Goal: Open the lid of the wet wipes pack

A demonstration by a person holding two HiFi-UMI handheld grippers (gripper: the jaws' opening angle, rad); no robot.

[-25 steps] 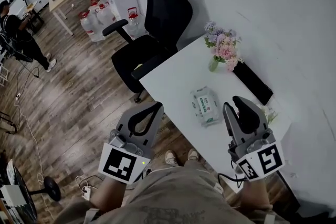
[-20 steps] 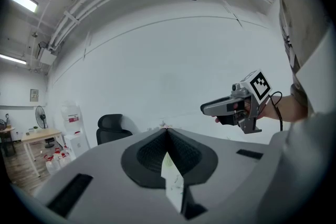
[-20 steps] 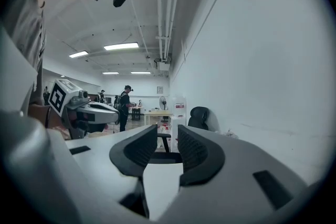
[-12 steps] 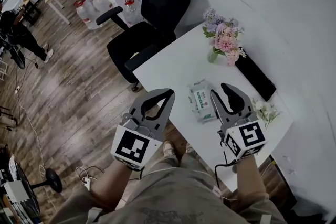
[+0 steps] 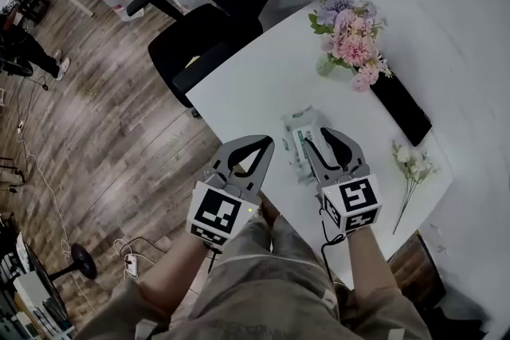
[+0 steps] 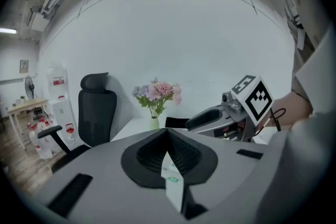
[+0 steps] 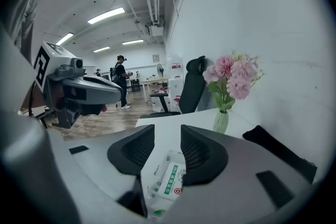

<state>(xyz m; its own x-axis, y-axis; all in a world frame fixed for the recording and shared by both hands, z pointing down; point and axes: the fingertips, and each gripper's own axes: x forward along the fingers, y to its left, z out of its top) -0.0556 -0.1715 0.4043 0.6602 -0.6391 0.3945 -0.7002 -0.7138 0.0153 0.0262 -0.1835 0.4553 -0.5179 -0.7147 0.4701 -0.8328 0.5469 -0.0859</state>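
Over the last second both grippers have come down from above the person's lap and forward to the near edge of the white table (image 5: 255, 84). The right gripper (image 5: 323, 141) now reaches over the wet wipes pack (image 5: 293, 131) from about 5 o'clock. Its jaws have just been opening and stand wide. In the right gripper view the pack (image 7: 154, 186) lies below and between them, but nothing shows the pads touching it, so nothing is gripped. The left gripper (image 5: 265, 143) has drawn up at about 8 o'clock of the pack, its jaws together at the tips and empty. A sliver of the pack (image 6: 172, 178) shows past them in the left gripper view. This reads as the end of the approach, with the opening itself not yet begun. The pack is a soft white pouch lying flat near the table's front edge, at about 7 o'clock from the vase of pink flowers (image 5: 351, 44). On its top face is a green-bordered lid (image 7: 171, 179), which appears to lie flat and closed. Which edge of the lid lifts cannot be told from these views.
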